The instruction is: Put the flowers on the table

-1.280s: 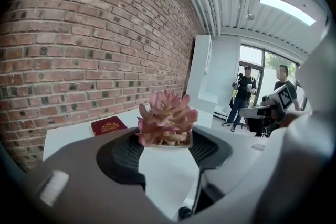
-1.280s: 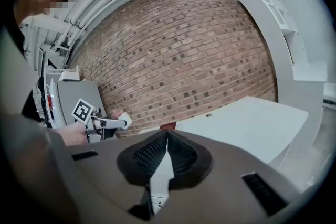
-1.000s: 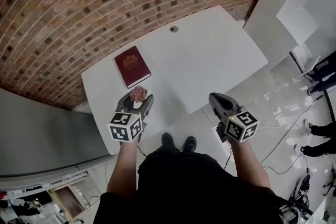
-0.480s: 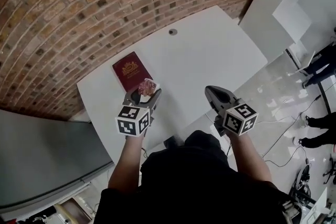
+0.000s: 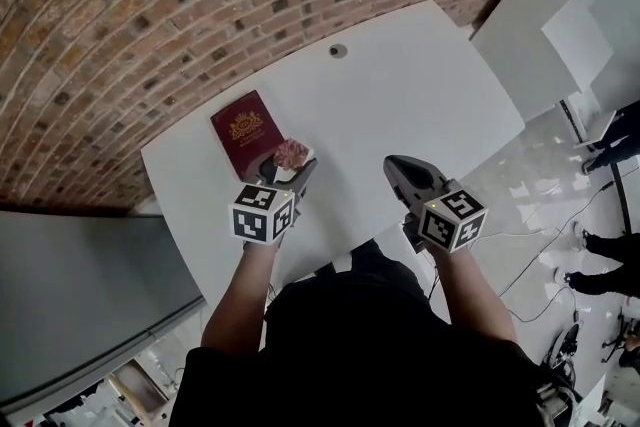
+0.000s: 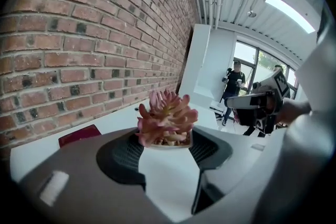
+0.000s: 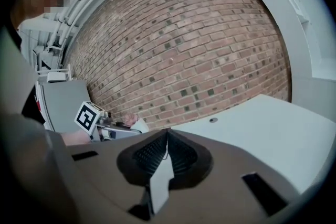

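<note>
My left gripper (image 5: 283, 171) clamped wide on flowers (image 5: 291, 153), over table (image 5: 400, 105); red book (image 5: 243, 131) at ten o'clock. My right gripper (image 5: 398, 167) at three o'clock, jaws together, empty.

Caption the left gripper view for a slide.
Left gripper clamps a potted pink succulent, white table and brick wall beyond.

Pink potted flowers (image 6: 164, 117) stand upright between the left gripper's (image 6: 166, 140) jaws.

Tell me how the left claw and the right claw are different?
The left claw is clamped wide on the pink flowers; the right claw is shut and empty. The left claw sits beside the red book; the right claw is farther from it. Both are grey.
</note>
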`<state>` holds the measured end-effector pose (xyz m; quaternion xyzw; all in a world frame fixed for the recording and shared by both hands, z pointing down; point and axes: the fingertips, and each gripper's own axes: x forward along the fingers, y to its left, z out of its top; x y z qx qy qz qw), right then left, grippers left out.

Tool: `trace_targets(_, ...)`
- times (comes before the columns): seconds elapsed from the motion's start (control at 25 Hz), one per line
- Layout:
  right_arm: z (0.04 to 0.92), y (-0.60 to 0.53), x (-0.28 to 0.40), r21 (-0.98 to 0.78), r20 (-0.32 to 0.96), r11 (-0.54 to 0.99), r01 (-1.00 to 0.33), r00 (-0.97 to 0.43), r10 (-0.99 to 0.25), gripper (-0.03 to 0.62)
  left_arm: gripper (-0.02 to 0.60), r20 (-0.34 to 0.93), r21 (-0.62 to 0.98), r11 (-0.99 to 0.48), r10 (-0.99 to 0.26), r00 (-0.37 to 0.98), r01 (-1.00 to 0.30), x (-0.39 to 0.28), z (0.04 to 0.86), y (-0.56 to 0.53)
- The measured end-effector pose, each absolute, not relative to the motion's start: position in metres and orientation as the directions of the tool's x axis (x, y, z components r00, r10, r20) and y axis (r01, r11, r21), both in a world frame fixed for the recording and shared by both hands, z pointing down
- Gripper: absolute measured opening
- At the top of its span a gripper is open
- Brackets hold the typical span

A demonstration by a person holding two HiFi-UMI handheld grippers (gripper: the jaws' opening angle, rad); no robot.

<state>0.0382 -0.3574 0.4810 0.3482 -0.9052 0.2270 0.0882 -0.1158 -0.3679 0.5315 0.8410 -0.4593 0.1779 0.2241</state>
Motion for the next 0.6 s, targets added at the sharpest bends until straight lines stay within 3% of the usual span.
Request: trace_targets(0.6,0.536,-0.401,0.078,-0.412,0.391,0.606,-0.681,-0.732,-0.558,0.012,0.267,0.634,0.236,-0.465,-0.592,0.498,-0.853,-0.075,0.615,-0.430)
